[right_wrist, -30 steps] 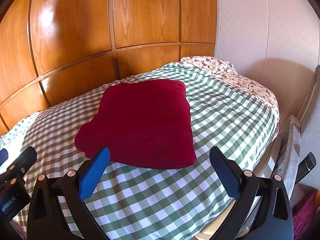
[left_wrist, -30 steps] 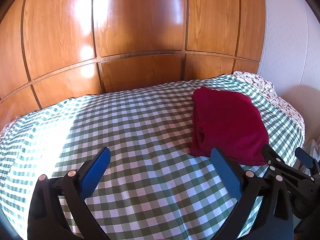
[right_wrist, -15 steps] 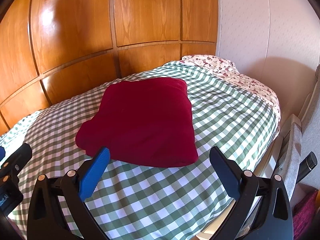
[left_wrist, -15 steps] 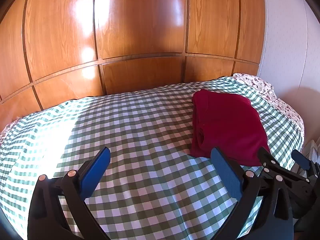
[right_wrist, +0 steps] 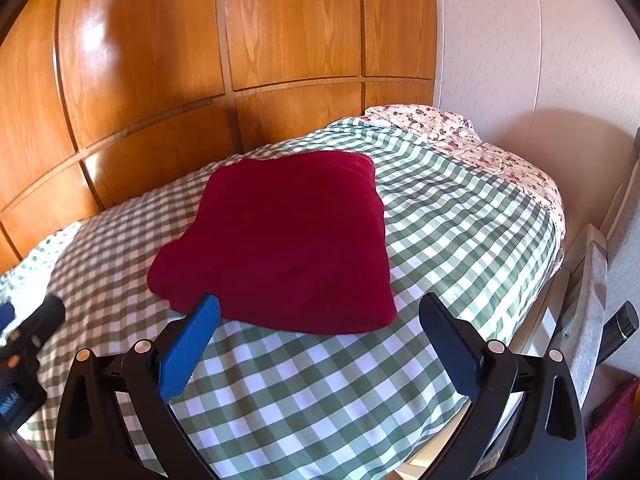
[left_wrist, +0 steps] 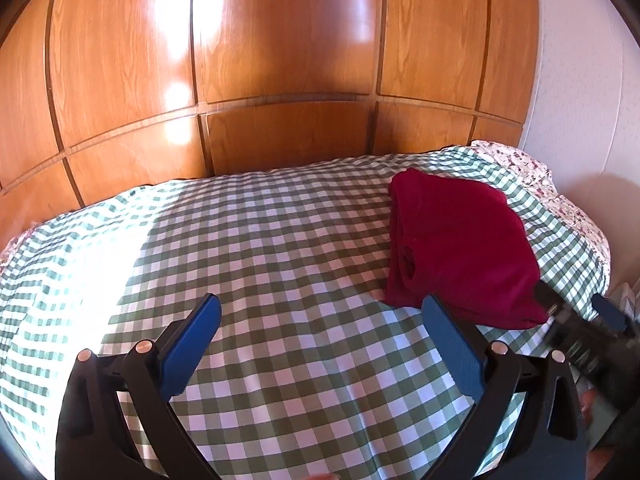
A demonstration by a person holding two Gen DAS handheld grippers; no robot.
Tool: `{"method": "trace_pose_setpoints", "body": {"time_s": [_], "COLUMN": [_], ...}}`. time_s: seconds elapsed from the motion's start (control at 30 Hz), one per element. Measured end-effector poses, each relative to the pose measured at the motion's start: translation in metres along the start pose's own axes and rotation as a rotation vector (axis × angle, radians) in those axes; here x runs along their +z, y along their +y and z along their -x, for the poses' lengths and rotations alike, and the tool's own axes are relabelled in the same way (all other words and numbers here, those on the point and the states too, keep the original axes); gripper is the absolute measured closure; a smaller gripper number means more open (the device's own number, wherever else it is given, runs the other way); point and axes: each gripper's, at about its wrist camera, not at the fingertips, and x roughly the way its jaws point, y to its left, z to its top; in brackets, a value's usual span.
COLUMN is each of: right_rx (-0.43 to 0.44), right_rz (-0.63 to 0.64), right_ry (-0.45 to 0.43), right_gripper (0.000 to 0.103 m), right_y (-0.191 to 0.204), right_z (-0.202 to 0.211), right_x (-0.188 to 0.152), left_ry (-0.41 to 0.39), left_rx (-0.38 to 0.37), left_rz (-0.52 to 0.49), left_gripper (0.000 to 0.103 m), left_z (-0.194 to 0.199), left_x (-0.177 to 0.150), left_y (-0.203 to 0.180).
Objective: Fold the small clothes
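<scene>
one dark red garment (right_wrist: 280, 240) lies folded into a compact stack on the bed (right_wrist: 460, 240), toward its right side near the floral pillow (right_wrist: 460, 136). both the left gripper (left_wrist: 320, 344) and the right gripper (right_wrist: 320, 344) hover over the checked cover, fingers wide apart and empty. the fold looks finished; next likely calls for fetching another piece or setting this stack aside.

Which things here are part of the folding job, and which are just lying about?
Part of the job:
dark red folded garment
left gripper, open and empty
right gripper, open and empty
green checked bedcover, the work surface

Just lying about:
floral sheet
wooden panelled wall
purple-red fabric beside the bed
</scene>
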Motion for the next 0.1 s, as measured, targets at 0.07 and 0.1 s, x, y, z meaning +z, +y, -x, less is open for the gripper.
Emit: {"method": "trace_pose_setpoints", "body": {"time_s": [0.07,0.1], "right_rx": [0.006,-0.004], "right_rz": [-0.024,-0.03], "right_ry": [-0.007,-0.013], "right_gripper": [0.004,0.004], "right_y": [-0.011,-0.017], "right_z": [-0.003,-0.005], "right_x": [0.009,0.014], "left_ry": [0.007,0.013], "left_rx": [0.006,0.007], "left_rz": [-0.005,-0.007], "left_gripper": [0.003,0.003], "left_z": [-0.004,-0.006], "left_x": [-0.001,-0.002], "left_y": [0.0,0.0]}}
